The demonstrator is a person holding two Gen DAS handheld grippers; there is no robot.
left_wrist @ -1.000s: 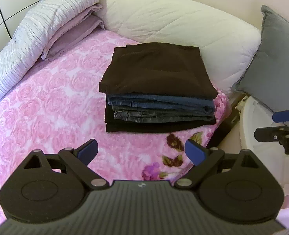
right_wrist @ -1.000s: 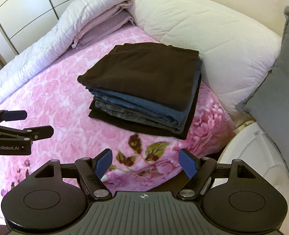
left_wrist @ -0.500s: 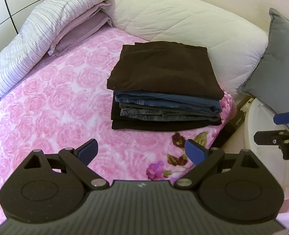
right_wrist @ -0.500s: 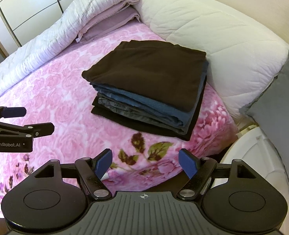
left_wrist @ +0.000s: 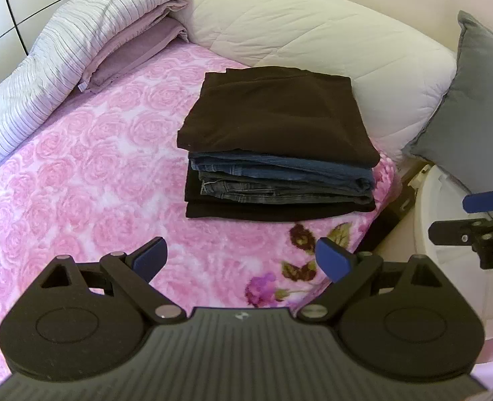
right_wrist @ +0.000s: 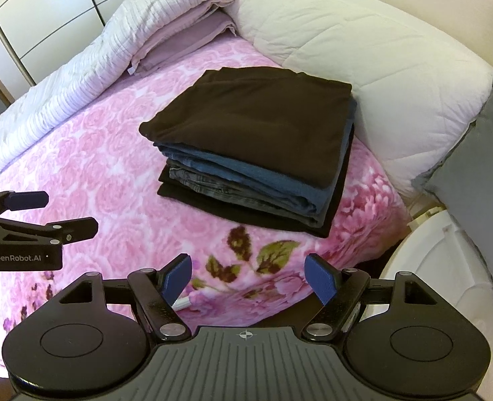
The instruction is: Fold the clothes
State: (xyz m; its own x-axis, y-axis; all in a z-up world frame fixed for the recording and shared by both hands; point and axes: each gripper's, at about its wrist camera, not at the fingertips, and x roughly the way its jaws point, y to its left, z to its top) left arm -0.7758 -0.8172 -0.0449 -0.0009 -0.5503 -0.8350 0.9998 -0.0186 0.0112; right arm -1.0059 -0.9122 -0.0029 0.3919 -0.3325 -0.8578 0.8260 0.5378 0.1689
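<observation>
A stack of folded clothes (left_wrist: 276,143) (right_wrist: 253,147) rests on the pink rose blanket (left_wrist: 89,167) (right_wrist: 106,153): a dark brown garment on top, blue and grey jeans under it, a black piece at the bottom. My left gripper (left_wrist: 243,260) hovers open over the blanket, short of the stack, holding nothing. My right gripper (right_wrist: 249,275) is open too, near the bed's corner, with nothing between its blue pads. Each gripper shows at the edge of the other's view: the left gripper (right_wrist: 42,214) at left, the right gripper (left_wrist: 473,214) at right.
A large white quilted pillow (left_wrist: 313,33) (right_wrist: 346,43) lies behind the stack. A grey cushion (left_wrist: 473,107) (right_wrist: 480,167) leans at right. A striped folded quilt (left_wrist: 79,43) (right_wrist: 112,60) runs along the left. A white round lid (left_wrist: 447,234) (right_wrist: 447,284) sits beside the bed. Wardrobe doors (right_wrist: 39,6) stand far left.
Both views have shifted slightly, so the stack sits a bit further right and lower in the frames. Both grippers stay open and the clothes have not moved.
</observation>
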